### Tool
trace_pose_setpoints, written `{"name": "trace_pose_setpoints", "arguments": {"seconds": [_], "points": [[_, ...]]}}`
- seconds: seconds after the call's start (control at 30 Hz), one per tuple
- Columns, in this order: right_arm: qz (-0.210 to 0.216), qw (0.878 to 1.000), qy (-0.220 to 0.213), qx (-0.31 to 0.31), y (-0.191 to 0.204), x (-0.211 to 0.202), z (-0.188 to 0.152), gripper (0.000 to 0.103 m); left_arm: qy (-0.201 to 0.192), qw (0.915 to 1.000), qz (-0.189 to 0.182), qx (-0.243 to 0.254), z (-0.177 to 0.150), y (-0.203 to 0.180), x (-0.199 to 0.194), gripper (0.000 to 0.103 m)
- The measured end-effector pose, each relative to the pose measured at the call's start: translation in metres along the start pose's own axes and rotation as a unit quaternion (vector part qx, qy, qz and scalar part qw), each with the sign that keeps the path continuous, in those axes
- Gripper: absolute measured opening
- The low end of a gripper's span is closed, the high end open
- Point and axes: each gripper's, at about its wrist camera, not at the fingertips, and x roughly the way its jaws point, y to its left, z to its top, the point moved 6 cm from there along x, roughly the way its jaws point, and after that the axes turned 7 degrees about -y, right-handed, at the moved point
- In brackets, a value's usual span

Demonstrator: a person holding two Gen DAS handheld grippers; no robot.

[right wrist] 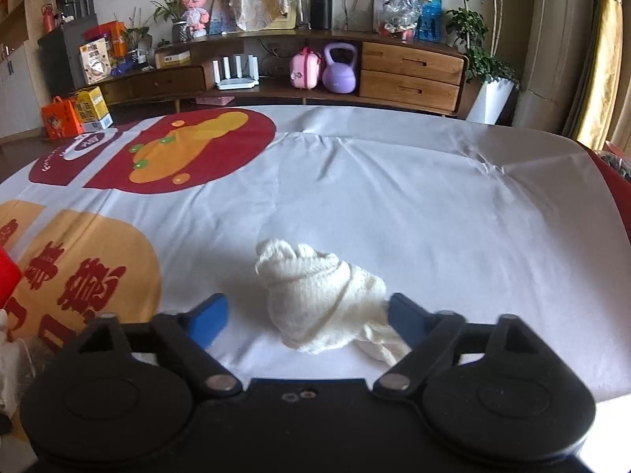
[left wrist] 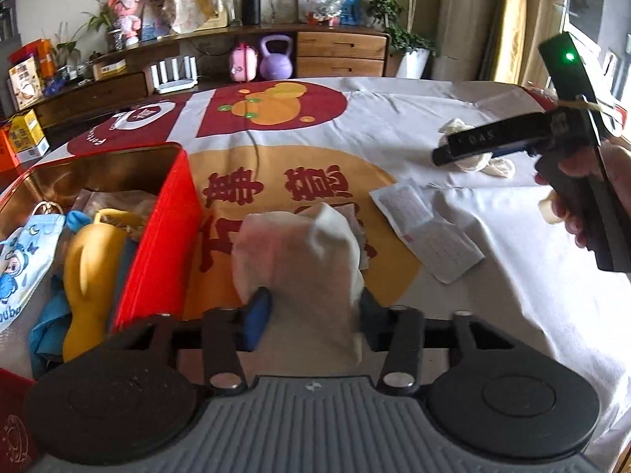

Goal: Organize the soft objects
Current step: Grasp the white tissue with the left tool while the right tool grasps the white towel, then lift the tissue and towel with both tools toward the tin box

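The left gripper is pinching one translucent white fabric pouch beside one red metal tin; the right gripper's wide-spread fingers are flanking one cream knitted cloth bundle on the tabletop.

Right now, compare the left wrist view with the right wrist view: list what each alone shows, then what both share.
Left wrist only: the left hand-held gripper shut on a white wipe, the red tin holding a face mask and yellow toy, and a paper leaflet.

Right wrist only: the right hand-held gripper's open blue fingers straddling the cloth.

Both: the crumpled cream cloth, printed tablecloth, purple kettlebell.
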Motion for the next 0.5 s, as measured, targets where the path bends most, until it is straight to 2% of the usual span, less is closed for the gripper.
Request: {"name": "trace_pose_setpoints", "arguments": {"seconds": [0.07, 0.1, 0.13, 0.17, 0.27, 0.3, 0.4, 0.5], "points": [[-0.006, 1.000, 0.000, -0.002, 0.000, -0.001, 0.000, 0.072, 0.002, 1.0000, 0.005, -0.008, 0.000, 0.003, 0.000, 0.033], [-0.010, 1.000, -0.002, -0.004, -0.001, -0.002, -0.001, 0.060, 0.002, 0.9999, 0.004, -0.010, 0.001, 0.005, 0.000, 0.032], [-0.012, 1.000, -0.001, -0.007, -0.001, -0.003, -0.001, 0.057, 0.001, 0.9999, 0.004, -0.011, 0.001, 0.005, 0.000, 0.029], [-0.012, 1.000, -0.002, -0.007, -0.001, -0.005, -0.001, 0.054, 0.000, 0.9999, 0.007, -0.010, 0.001, 0.006, -0.001, 0.020], [-0.013, 1.000, -0.005, -0.004, -0.001, -0.010, 0.000, 0.035, -0.002, 0.9999, 0.009, -0.010, 0.003, 0.009, -0.002, 0.013], [-0.014, 1.000, -0.005, -0.003, -0.001, -0.012, 0.000, 0.032, -0.003, 0.9999, 0.012, -0.008, 0.003, 0.010, -0.003, 0.008], [-0.010, 1.000, -0.008, 0.000, 0.003, -0.021, 0.000, 0.024, -0.009, 0.9999, 0.013, -0.007, 0.008, 0.012, -0.007, 0.006], [0.000, 1.000, -0.015, 0.002, 0.010, -0.034, -0.001, 0.022, -0.022, 0.9996, 0.013, -0.009, 0.015, 0.014, -0.014, 0.004]]}}
